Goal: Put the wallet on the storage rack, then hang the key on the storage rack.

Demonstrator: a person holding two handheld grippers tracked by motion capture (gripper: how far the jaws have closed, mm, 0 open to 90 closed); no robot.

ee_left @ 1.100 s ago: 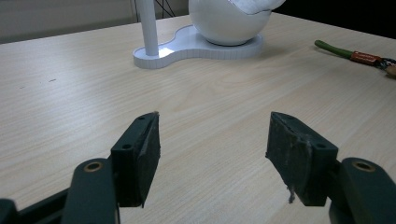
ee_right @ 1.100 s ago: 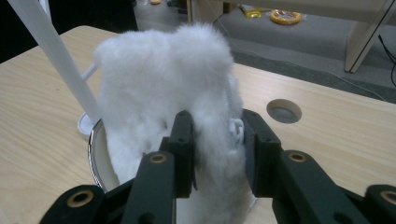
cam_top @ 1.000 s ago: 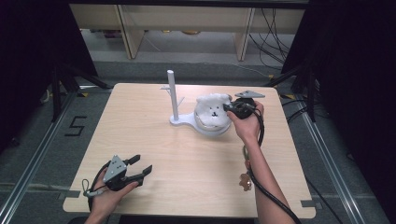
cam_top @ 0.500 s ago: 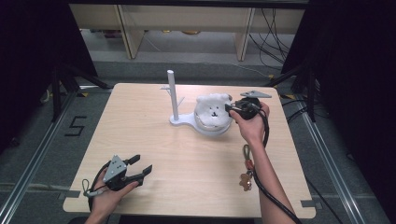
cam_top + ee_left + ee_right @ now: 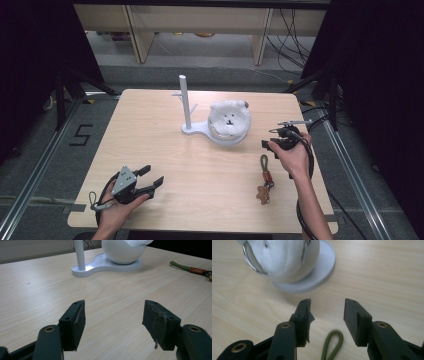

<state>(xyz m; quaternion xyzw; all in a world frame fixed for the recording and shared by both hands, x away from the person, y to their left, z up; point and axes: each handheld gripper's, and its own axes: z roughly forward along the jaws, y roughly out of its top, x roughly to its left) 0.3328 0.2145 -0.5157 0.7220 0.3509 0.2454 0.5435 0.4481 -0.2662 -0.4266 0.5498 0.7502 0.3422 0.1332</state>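
Currently the right gripper (image 5: 272, 144) hangs above the green loop (image 5: 333, 343) of the keychain (image 5: 264, 180), jaws spread and holding nothing; its own view shows the loop lying on the table (image 5: 150, 130) just below and between the two jaws, untouched. The keychain lies flat near the table's right front, loop end toward the stand (image 5: 200, 127), its brown charm (image 5: 260, 195) nearest the person. The stand sits at the middle rear: a white base with an upright post (image 5: 184, 100) bearing short pegs, and beside the post a white dome with a fluffy bear cover (image 5: 229, 116). No item hangs from the post or its pegs. The left gripper (image 5: 150, 180) rests low at the left front, well apart from everything, jaws spread and empty. Judgement: the work appears to be picking up the keychain and perhaps hanging it on a peg, though that aim is only likely. If so, nothing is done yet; the grasp on the loop, the lift, the carry to the post and the hanging all remain. Alignment for the grasp looks close to complete.
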